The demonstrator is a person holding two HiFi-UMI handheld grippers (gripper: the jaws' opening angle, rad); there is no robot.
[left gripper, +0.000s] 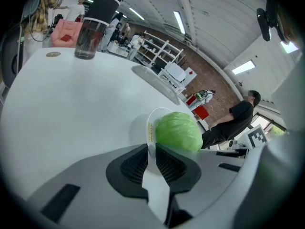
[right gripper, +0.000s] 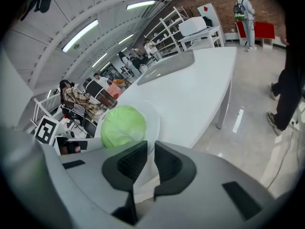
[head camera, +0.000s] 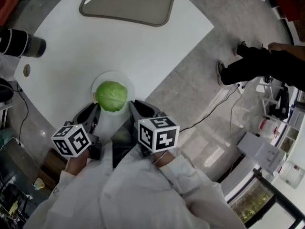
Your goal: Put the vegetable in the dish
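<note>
A round pale-green cabbage (head camera: 112, 95) lies in a shallow, round, translucent white dish (head camera: 125, 79) at the lower middle of the head view, close to the near edge of the white surface (head camera: 119, 42).

The left claw (head camera: 95, 109) sits at the dish's lower-left rim. In the left gripper view the left claw (left gripper: 151, 149) is pressed almost together, with the thin rim of the dish (left gripper: 149, 123) running into the narrow gap between its black ribbed pads. The cabbage (left gripper: 177, 130) is just behind, right of centre.

The right claw (head camera: 132, 108) sits at the dish's lower-right rim. In the right gripper view the right claw (right gripper: 150, 149) is likewise drawn close onto the dish's edge (right gripper: 153, 123), with the cabbage (right gripper: 123, 125) just beyond, left of centre.

A grey rounded rectangular tray (head camera: 128, 4) lies at the top of the head view. A dark cylindrical tumbler (head camera: 21, 43) stands at the upper left.
</note>
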